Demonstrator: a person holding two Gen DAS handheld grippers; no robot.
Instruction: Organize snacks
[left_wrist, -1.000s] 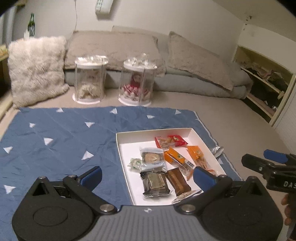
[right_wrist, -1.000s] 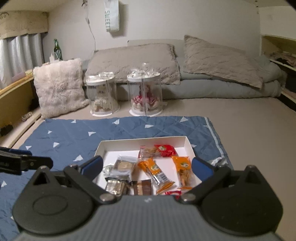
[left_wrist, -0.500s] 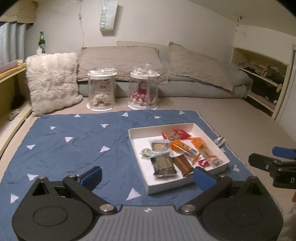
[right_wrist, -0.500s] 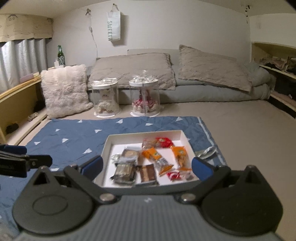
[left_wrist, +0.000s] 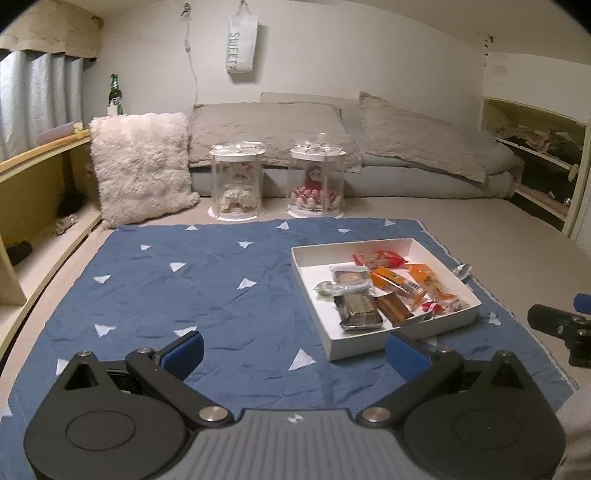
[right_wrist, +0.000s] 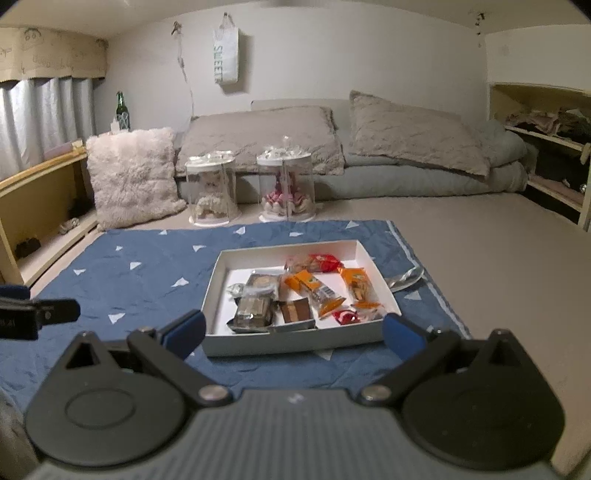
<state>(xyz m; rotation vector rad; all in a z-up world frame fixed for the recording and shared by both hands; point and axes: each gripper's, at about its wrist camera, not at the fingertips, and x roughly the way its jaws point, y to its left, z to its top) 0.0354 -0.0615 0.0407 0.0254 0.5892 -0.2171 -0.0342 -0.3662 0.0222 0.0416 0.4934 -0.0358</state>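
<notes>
Both tools have drawn back and risen over the last second, so the white tray now sits farther ahead and lower in each view.

Left wrist view: the left tool (left_wrist: 293, 350) is spread wide, nothing between its blue pads. The white tray (left_wrist: 369, 345) lies on the blue mat (left_wrist: 166, 288), ahead and to the right. Inside it lie the snacks: a dark foil packet (left_wrist: 360, 312), a brown bar (left_wrist: 393, 309), orange packets (left_wrist: 397, 282) and a red packet (left_wrist: 378, 258). Judgement: all are light, thin-wrapped and crinkly, likely slippery; crushing is the risk, so grip across a packet's short width, near a sealed end.

Right wrist view: the right tool (right_wrist: 293, 334) is likewise spread and empty, the tray (right_wrist: 295, 341) just beyond it. A silver wrapper (right_wrist: 404, 278) lies on the mat outside the tray's right wall. The mat is soft and creased, on a carpeted floor; two clear jars (right_wrist: 284, 188) and cushions stand well behind.
</notes>
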